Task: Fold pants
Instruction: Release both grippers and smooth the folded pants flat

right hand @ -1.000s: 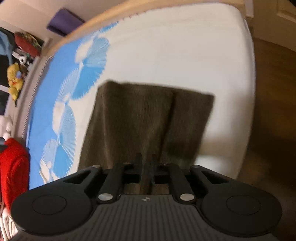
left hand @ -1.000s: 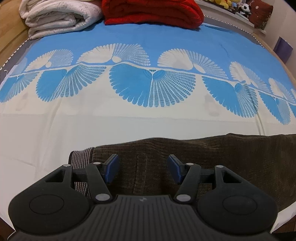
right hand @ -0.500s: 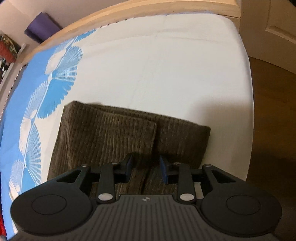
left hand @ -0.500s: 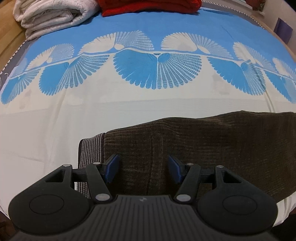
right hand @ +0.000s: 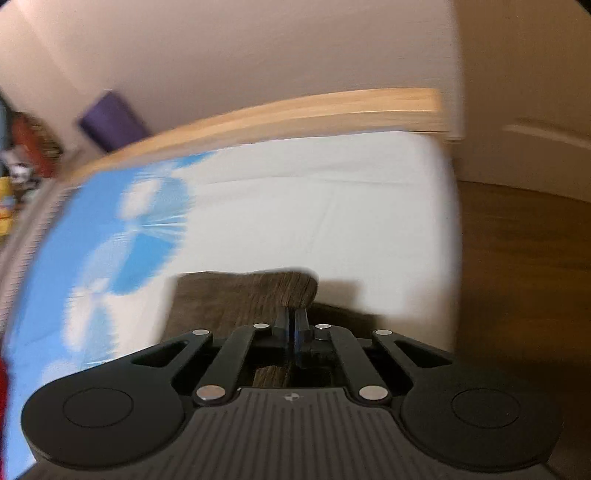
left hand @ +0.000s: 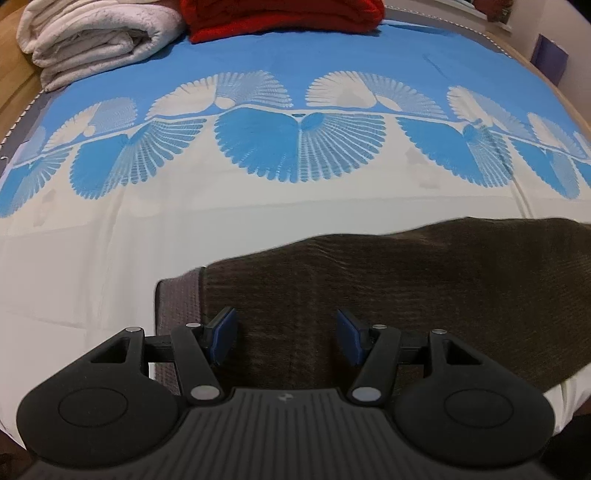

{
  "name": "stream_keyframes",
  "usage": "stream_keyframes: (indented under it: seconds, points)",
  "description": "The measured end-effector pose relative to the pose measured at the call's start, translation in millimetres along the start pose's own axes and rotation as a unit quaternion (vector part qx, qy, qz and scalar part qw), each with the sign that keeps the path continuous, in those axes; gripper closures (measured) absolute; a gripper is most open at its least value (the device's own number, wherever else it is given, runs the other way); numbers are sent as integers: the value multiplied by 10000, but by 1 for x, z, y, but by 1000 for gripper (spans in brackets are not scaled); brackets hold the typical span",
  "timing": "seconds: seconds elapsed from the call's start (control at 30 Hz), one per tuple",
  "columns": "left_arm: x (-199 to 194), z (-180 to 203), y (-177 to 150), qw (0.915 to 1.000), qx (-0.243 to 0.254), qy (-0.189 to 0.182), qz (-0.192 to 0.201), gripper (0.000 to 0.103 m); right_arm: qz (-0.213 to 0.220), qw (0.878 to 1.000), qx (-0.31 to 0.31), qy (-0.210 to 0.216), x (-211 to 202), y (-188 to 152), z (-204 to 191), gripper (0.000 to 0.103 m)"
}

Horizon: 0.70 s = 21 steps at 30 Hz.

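Observation:
Dark brown corduroy pants (left hand: 388, 288) lie folded lengthwise on the bed near its front edge, with the ribbed waistband (left hand: 177, 306) at the left. My left gripper (left hand: 286, 332) is open and empty just above the waist end, touching nothing. In the blurred right wrist view my right gripper (right hand: 294, 325) is shut on the leg end of the pants (right hand: 243, 299), lifted above the sheet with the fabric draped over the fingers.
The bed has a white and blue fan-patterned sheet (left hand: 295, 155). A folded white blanket (left hand: 96, 37) and a red blanket (left hand: 280, 18) lie at the far side. A wooden bed frame (right hand: 295, 114) and wooden floor (right hand: 524, 258) are to the right.
My right gripper opened over the leg end, then closed on it and lifted it. My left gripper stayed open and shifted slightly over the waist.

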State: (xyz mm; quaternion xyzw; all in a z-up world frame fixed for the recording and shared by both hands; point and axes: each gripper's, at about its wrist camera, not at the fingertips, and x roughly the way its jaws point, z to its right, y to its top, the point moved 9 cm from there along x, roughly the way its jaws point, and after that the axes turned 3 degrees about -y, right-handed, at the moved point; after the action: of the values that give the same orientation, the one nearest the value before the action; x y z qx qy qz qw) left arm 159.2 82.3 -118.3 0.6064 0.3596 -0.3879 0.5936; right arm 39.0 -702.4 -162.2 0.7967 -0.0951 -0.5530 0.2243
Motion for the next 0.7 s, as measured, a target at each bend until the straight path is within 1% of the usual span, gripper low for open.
stream_keyframes:
  seconds: [0.07, 0.1, 0.13, 0.17, 0.2, 0.27, 0.33, 0.37, 0.4, 0.43, 0.47, 0.5, 0.53, 0.57, 0.63, 0.7]
  points:
    - [-3, 7, -3, 9997, 77, -229, 25, 38, -16, 9988, -10, -496, 9, 1, 19, 103]
    - [-4, 12, -5, 9993, 119, -344, 23, 38, -35, 9982, 27, -601, 13, 2, 27, 103]
    - [-3, 16, -7, 9989, 175, -431, 2, 38, -86, 9981, 37, -601, 17, 2, 29, 103]
    - [-2, 20, -11, 9985, 259, -476, -31, 38, -191, 9985, 5, -515, 21, 0, 28, 103]
    - [-1, 23, -13, 9982, 338, -498, -55, 38, -278, 9988, -12, -408, 22, -4, 26, 100]
    - [3, 27, -18, 9973, 478, -537, -121, 39, -435, 9989, -106, -104, 21, -10, 15, 99]
    - [9, 31, -24, 9966, 586, -539, -199, 38, -683, 9965, -423, 213, 23, -23, -2, 93]
    - [12, 33, -27, 9959, 665, -551, -250, 39, -775, 9950, -573, 273, 24, -30, -10, 85]
    - [16, 34, -32, 9949, 759, -580, -325, 38, -879, 9931, -711, 318, 26, -37, -18, 74]
    - [21, 35, -36, 9938, 846, -573, -432, 38, -990, 9912, -805, 354, 27, -44, -23, 70]
    - [30, 32, -45, 9926, 940, -442, -625, 38, -1101, 9894, -867, 375, 30, -50, -27, 65]
    - [39, 26, -53, 9909, 1023, -194, -850, 38, -1201, 9878, -910, 379, 29, -55, -28, 61]
    - [47, 19, -61, 9881, 1114, 75, -1056, 38, -1315, 9859, -983, 336, 32, -60, -31, 60]
    - [53, 14, -67, 9848, 1241, 238, -1195, 37, -1426, 9836, -1081, 220, 36, -65, -30, 57]
    - [51, 15, -67, 9838, 1336, 235, -1172, 37, -1662, 9779, -1261, -153, 45, -76, -24, 57]
    - [44, 18, -61, 9864, 1295, 201, -991, 37, -1745, 9761, -1264, -272, 50, -79, -20, 56]
